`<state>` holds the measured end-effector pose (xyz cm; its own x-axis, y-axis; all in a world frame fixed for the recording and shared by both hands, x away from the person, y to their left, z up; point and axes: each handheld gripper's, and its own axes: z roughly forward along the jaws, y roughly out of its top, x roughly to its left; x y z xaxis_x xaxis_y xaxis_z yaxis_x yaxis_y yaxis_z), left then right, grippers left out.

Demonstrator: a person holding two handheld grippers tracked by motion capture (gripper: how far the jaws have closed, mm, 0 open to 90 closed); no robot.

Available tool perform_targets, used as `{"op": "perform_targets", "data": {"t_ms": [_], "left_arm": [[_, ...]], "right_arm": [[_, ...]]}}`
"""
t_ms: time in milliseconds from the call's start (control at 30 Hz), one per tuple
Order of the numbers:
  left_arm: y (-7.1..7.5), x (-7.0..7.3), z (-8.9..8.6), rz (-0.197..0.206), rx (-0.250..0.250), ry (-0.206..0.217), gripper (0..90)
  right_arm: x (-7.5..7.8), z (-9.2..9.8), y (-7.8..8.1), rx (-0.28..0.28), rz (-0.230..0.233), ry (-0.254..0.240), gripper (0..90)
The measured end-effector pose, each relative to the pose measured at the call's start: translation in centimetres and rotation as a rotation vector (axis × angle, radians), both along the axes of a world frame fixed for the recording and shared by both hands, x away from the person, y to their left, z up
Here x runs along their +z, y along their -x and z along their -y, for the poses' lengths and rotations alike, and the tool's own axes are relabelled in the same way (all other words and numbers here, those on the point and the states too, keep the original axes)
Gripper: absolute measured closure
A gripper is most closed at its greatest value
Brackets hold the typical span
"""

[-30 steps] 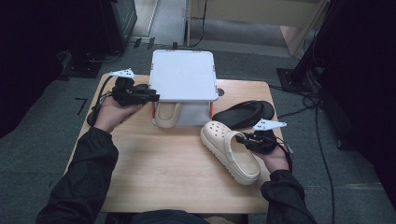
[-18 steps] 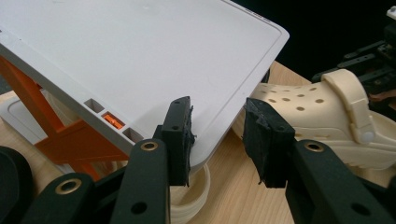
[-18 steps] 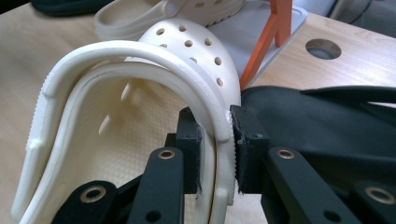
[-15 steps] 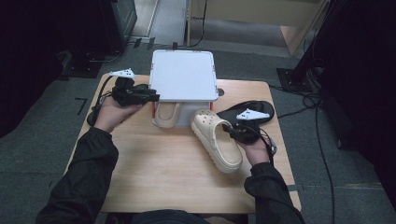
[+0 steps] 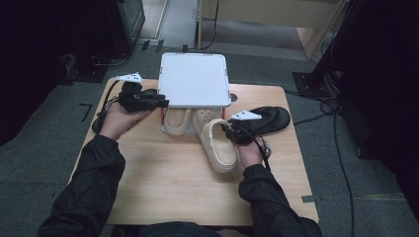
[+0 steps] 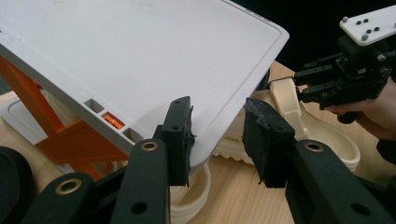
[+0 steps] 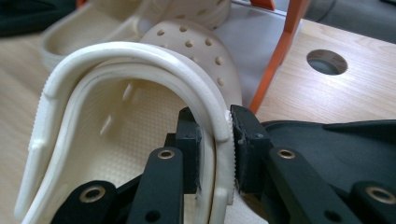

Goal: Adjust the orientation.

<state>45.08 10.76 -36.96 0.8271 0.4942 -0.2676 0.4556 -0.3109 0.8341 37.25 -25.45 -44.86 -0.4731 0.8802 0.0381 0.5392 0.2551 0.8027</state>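
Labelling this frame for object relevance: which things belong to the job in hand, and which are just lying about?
In the job:
- cream clog, pinched at its side wall by the right gripper
- second cream clog, under the shelf
- white shelf on orange legs, its edge between the left gripper fingers

Lying about:
- black sandal
- table

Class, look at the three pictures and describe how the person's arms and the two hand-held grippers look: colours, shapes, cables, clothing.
Both forearms wear dark, black-looking long sleeves. The left hand-held gripper and the right hand-held gripper are black, each topped by a pale grey three-cornered plate with small dark dots. Their jaws are black bars with brass-coloured rivets and rough black pads. A thin black cable trails from the right one.
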Motion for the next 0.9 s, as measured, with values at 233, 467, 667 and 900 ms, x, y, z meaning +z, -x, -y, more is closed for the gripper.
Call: {"op": "perform_targets", "data": {"t_ms": [233,467,667,900], "left_arm": [[0.0,0.0,0.0,0.003,0.002,-0.001,62.7],[0.0,0.0,0.0,0.003,0.0,0.001,62.8],[0.0,0.0,0.0,0.004,0.0,0.0,62.8],[0.0,0.0,0.0,0.006,0.001,-0.001,62.8]], "right_arm": [[-0.6,-1.7,0.2,-0.024,0.004,0.018,71.8],[-1.0,-1.5,0.3,-0.012,-0.025,-0.073,58.8],[0.0,0.0,1.6,0.022,-0.014,-0.064,55.1],[1.0,1.1,4.7,0.087,0.018,-0.076,54.6]]}}
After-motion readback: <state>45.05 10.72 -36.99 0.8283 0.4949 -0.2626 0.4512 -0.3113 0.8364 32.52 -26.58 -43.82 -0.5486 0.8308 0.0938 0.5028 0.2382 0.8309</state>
